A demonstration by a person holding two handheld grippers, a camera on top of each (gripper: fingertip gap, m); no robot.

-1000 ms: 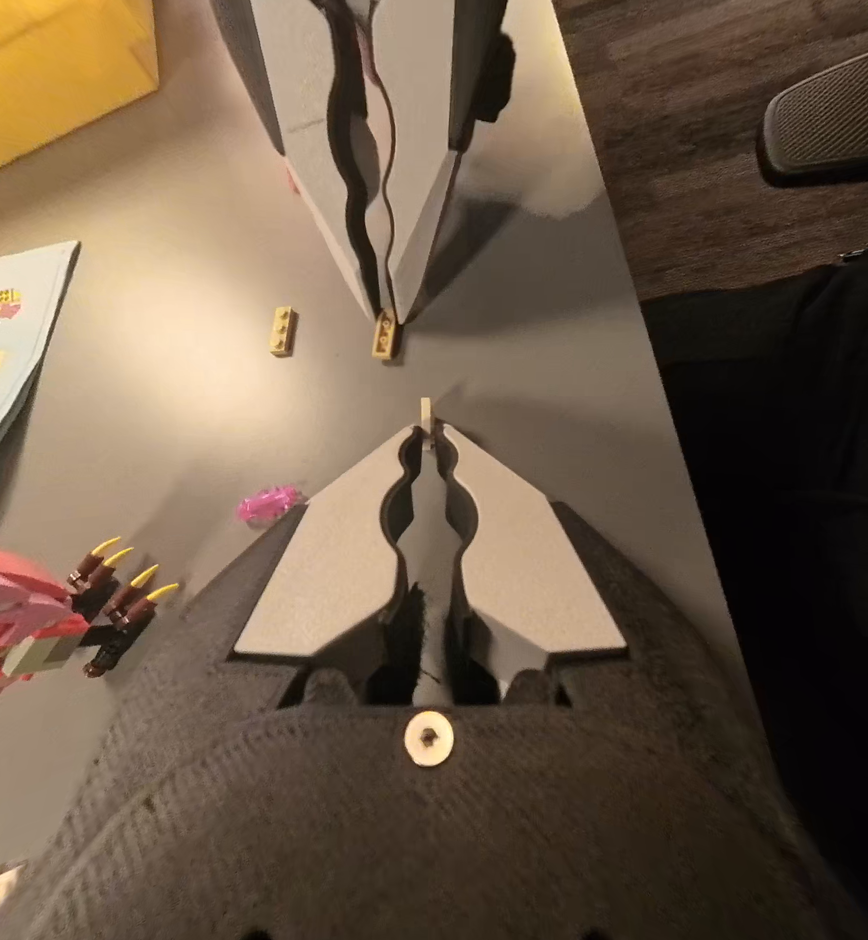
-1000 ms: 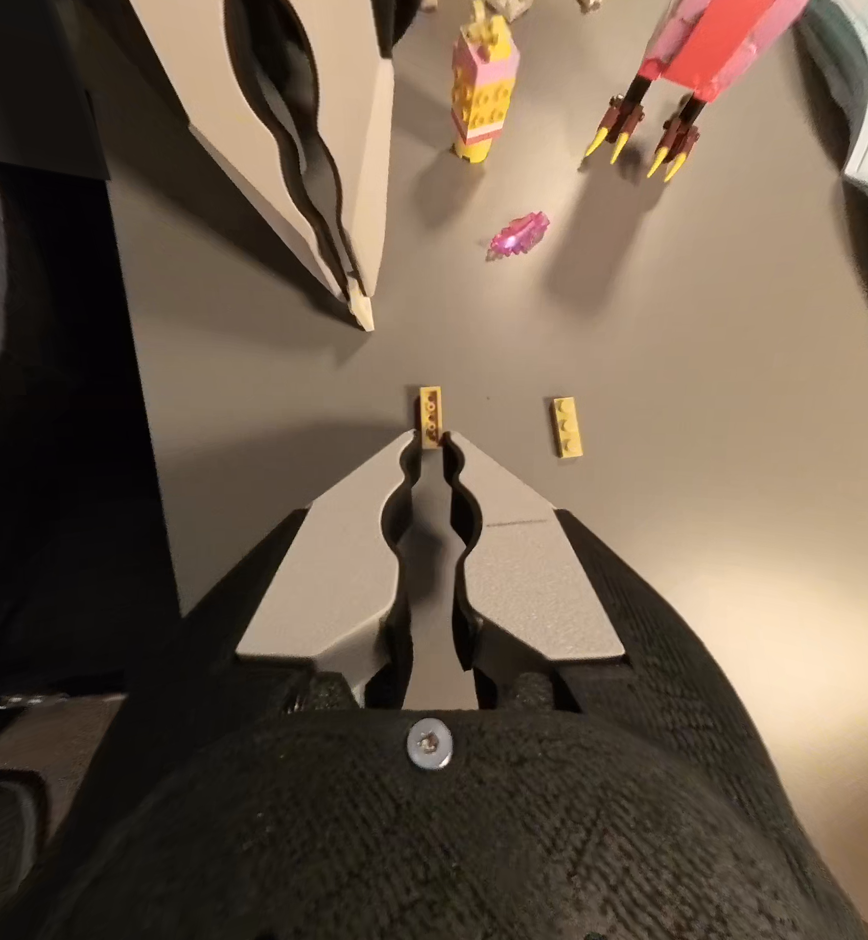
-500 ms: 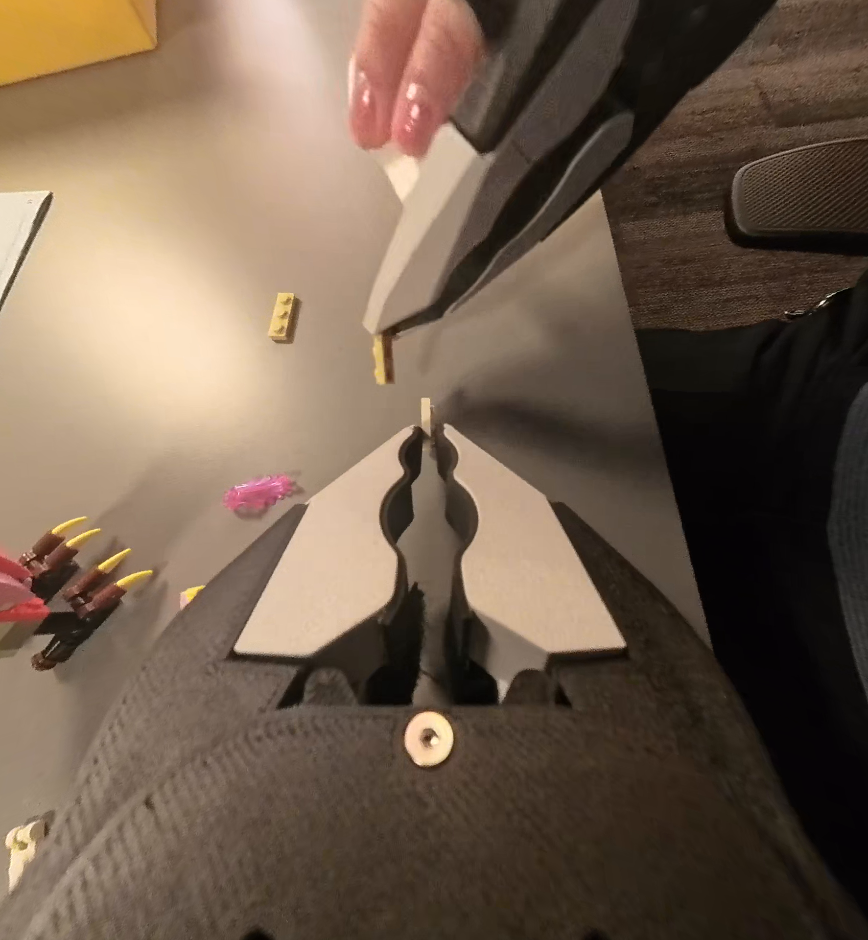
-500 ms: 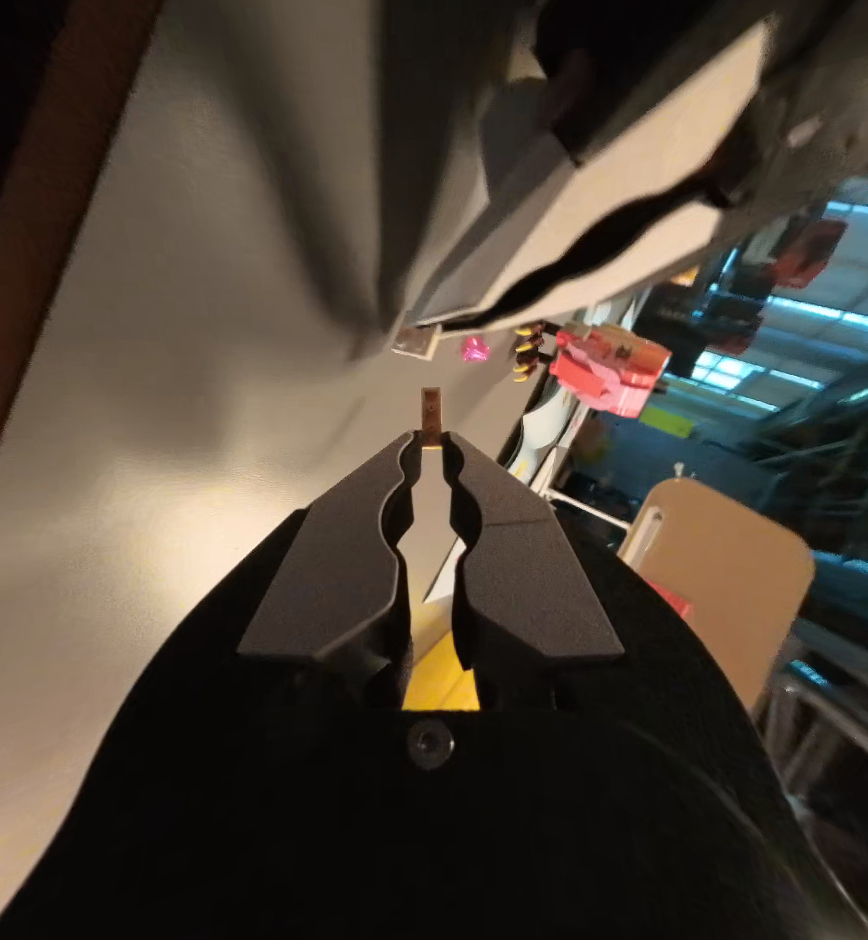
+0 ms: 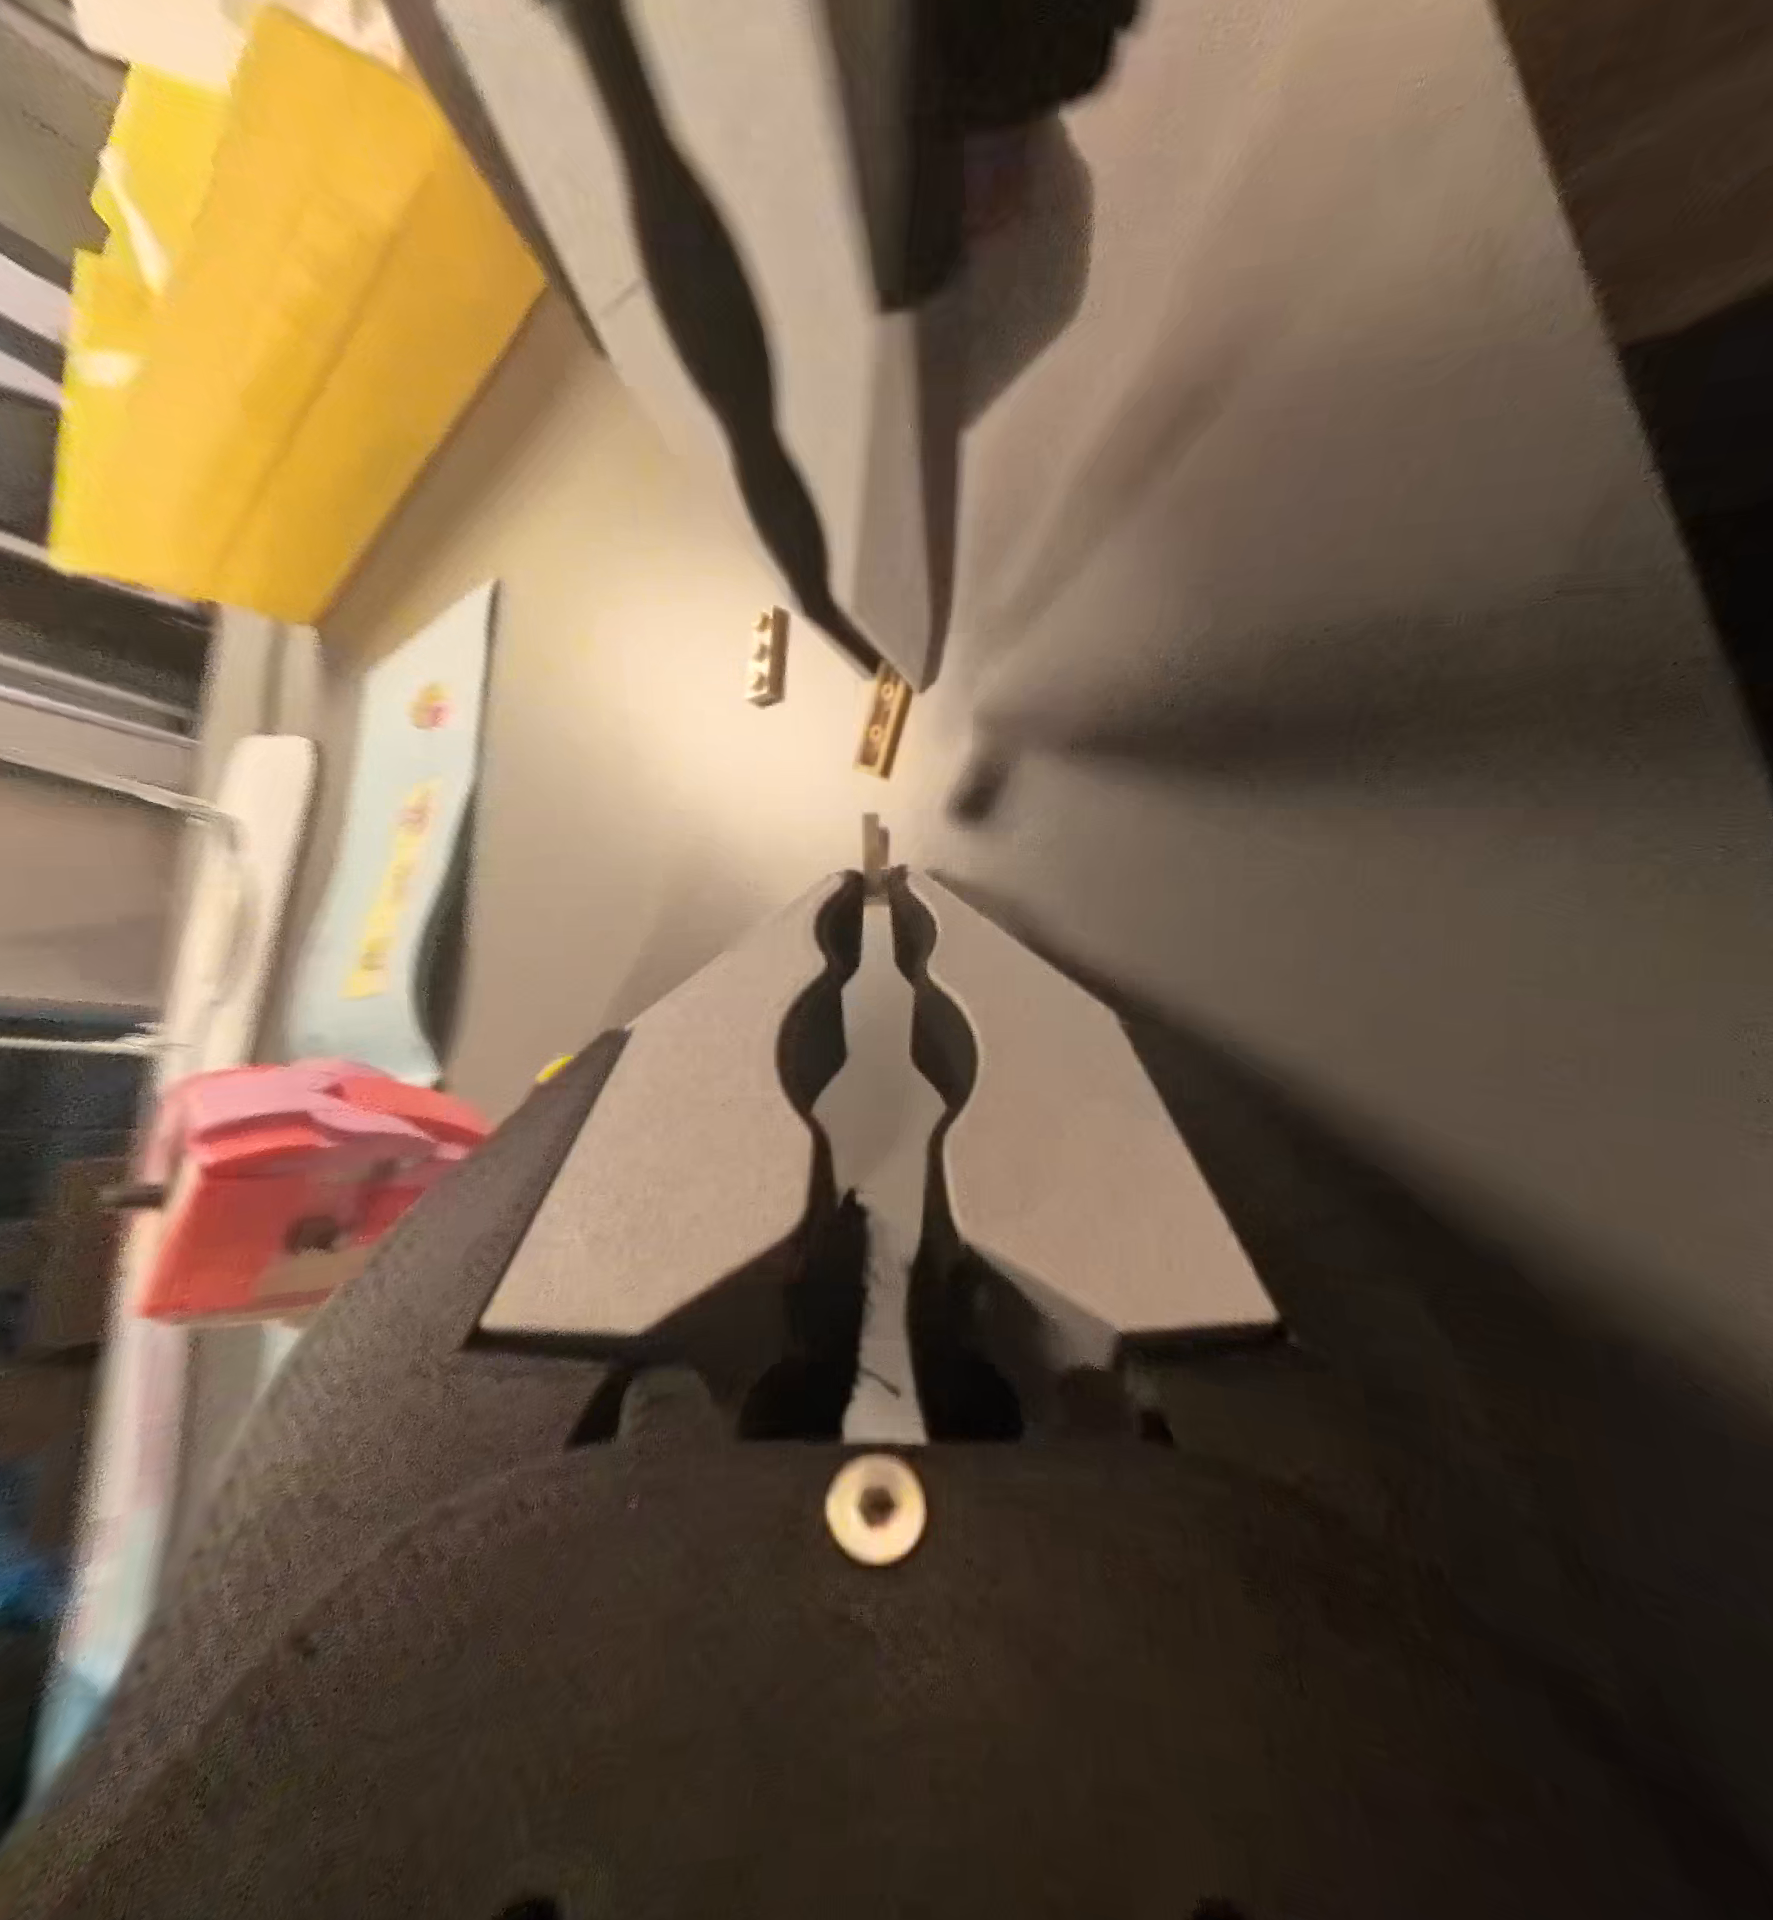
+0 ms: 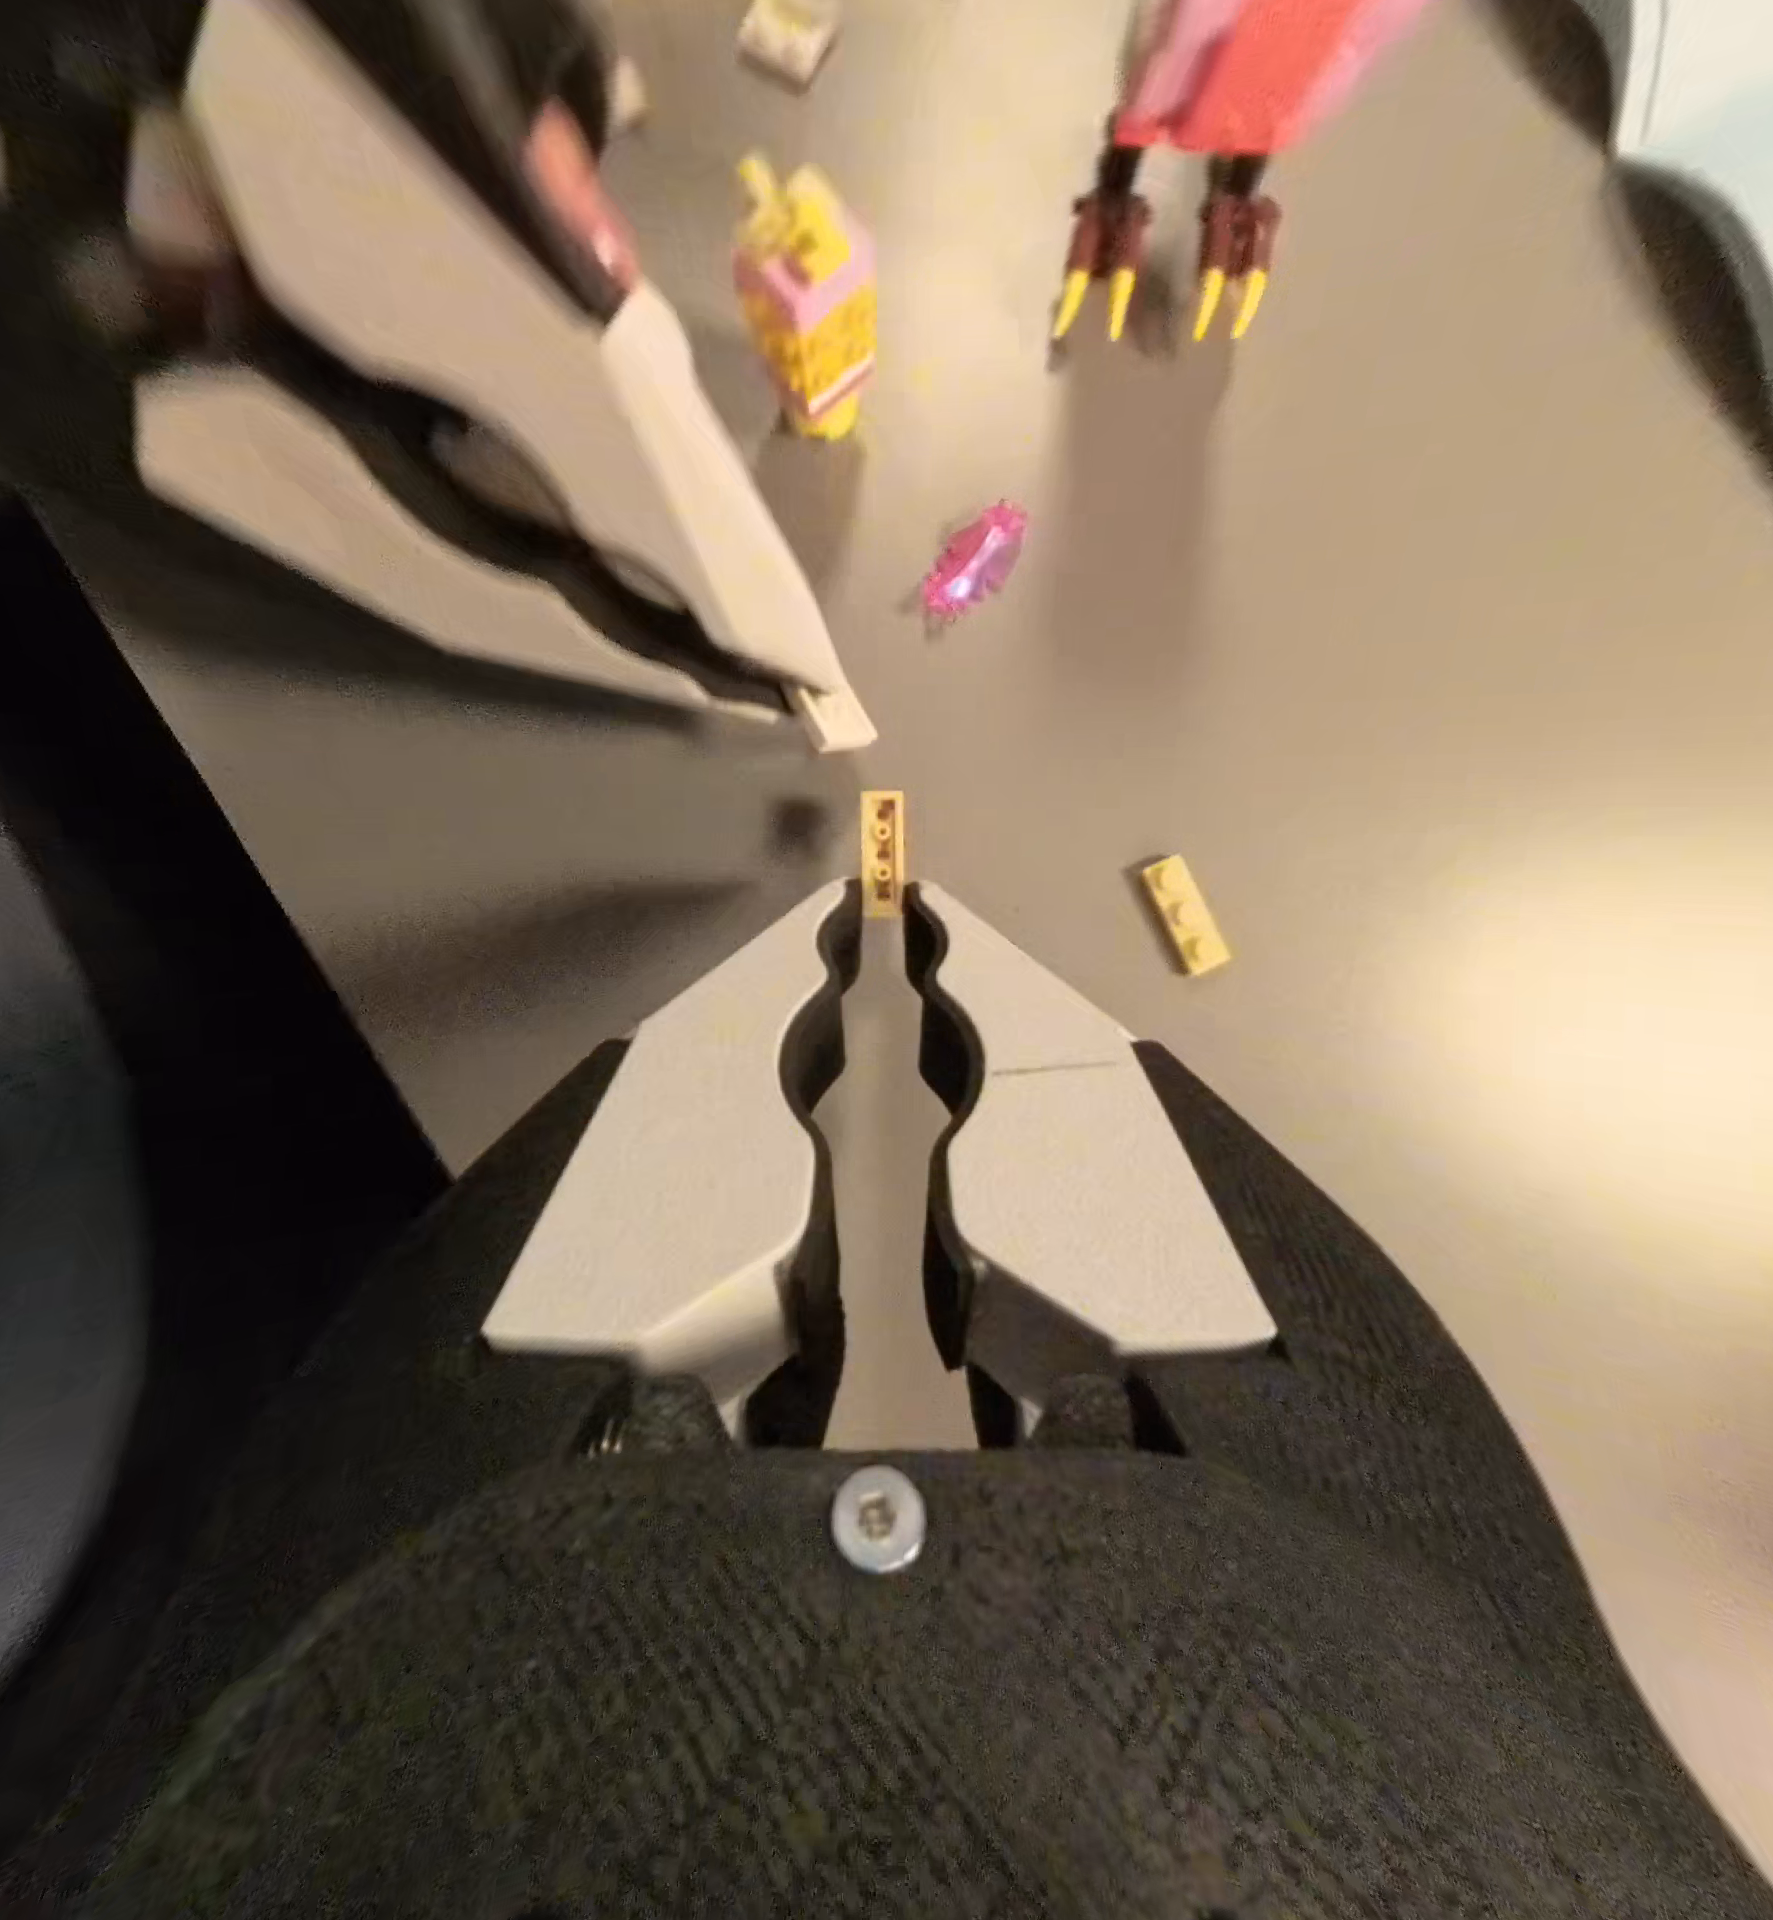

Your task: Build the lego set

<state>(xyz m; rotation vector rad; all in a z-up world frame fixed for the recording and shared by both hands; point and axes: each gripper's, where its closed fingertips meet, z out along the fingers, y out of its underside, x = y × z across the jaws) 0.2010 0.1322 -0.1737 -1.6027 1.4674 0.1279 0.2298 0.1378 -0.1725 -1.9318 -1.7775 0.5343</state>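
You had swung your right tool (image 6: 880,896) back down over the table (image 6: 1484,727); it pinched a yellow plate (image 6: 882,857). Your left tool (image 5: 874,878) pinched a pale plate (image 5: 871,840) just beside it, not yet joined.

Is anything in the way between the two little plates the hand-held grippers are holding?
Nothing visible. The white plate in the left hand-held gripper and the yellow plate in the right hand-held gripper face each other tip to tip, with only bare table behind the gap.
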